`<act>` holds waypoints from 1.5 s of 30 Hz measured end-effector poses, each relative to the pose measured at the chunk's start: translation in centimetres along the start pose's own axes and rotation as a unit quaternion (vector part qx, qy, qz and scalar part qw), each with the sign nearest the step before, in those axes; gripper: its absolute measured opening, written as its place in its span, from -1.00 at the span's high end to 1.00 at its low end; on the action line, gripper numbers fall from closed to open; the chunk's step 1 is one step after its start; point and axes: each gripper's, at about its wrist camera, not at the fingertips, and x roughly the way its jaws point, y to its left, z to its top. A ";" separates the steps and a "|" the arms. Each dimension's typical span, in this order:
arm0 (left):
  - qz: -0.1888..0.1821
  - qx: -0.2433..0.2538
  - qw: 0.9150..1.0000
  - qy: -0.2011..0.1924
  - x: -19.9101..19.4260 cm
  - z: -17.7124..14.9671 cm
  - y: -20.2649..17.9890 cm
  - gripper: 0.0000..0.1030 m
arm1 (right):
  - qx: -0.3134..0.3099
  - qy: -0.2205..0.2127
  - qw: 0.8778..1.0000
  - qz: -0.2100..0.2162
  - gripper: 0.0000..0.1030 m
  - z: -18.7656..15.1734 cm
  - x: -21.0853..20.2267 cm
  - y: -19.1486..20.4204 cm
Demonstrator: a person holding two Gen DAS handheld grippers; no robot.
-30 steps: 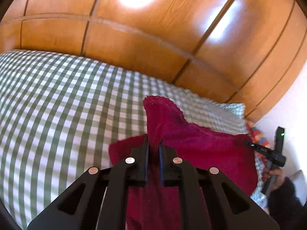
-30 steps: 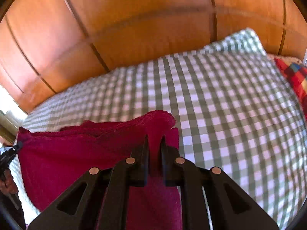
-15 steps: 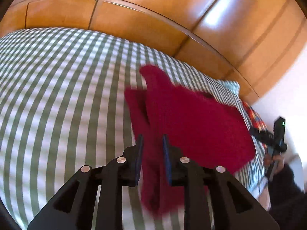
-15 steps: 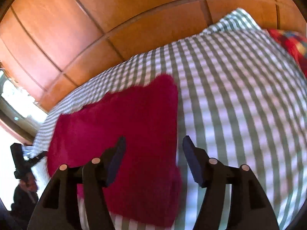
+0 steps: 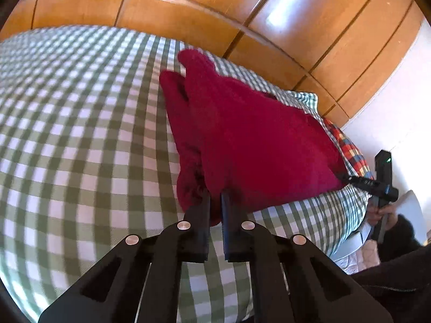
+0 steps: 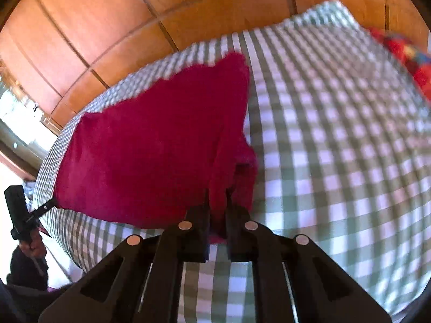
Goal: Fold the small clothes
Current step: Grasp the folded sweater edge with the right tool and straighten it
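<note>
A dark red fleecy cloth [image 5: 256,140] lies doubled over on the green-and-white checked bed cover [image 5: 80,134]. My left gripper [image 5: 215,199] has its jaws closing on the cloth's near left corner, and the fabric is pinched between the pads. In the right wrist view the same red cloth [image 6: 150,156] spreads to the left, and my right gripper [image 6: 218,202] is closing on its bunched near right corner, with cloth between the pads. Each view shows the other gripper at the cloth's opposite corner: the right gripper [image 5: 369,184] and the left gripper [image 6: 40,211].
Glossy wooden wardrobe panels [image 5: 188,8] rise behind the bed. A multicoloured plaid cloth [image 5: 347,145] lies at the bed's far right end, also in the right wrist view as the plaid cloth [image 6: 404,51]. A person's dark sleeve [image 5: 398,237] is at the bed's edge.
Both grippers let go of the raised edge, opened, drew back to the cloth's near edge, and closed on it again. The cloth now lies flatter on the bed.
</note>
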 end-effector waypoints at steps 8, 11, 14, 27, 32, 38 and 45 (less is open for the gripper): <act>-0.004 -0.024 0.999 0.029 -1.9 -5.5 -0.8 0.90 | -0.017 0.053 0.998 -0.023 0.88 -4.7 0.4 -0.6; -0.013 -0.040 0.998 0.037 -2.4 -6.6 -1.0 0.90 | -0.004 0.051 0.999 -0.011 0.86 -5.0 -0.5 -0.9; -0.017 -0.025 0.999 0.011 -4.1 -5.0 -1.8 0.89 | -0.027 0.054 0.998 -0.021 0.39 -4.4 -1.3 -0.7; -0.017 -0.042 0.999 -0.006 1.0 5.3 -0.7 0.28 | 0.004 -0.035 0.997 -0.062 -0.21 5.9 1.0 -1.0; -0.014 -0.044 0.999 0.009 4.0 6.9 -0.6 0.20 | 0.018 0.008 0.996 -0.086 0.30 7.5 5.8 -1.7; 0.052 -0.004 0.998 -0.031 4.1 6.5 -2.0 1.00 | -0.019 -0.038 0.994 -0.103 0.84 7.1 4.5 0.3; 0.195 0.052 0.978 -0.053 4.0 5.9 -4.2 1.00 | -0.013 -0.029 0.990 -0.137 0.83 7.2 7.2 0.0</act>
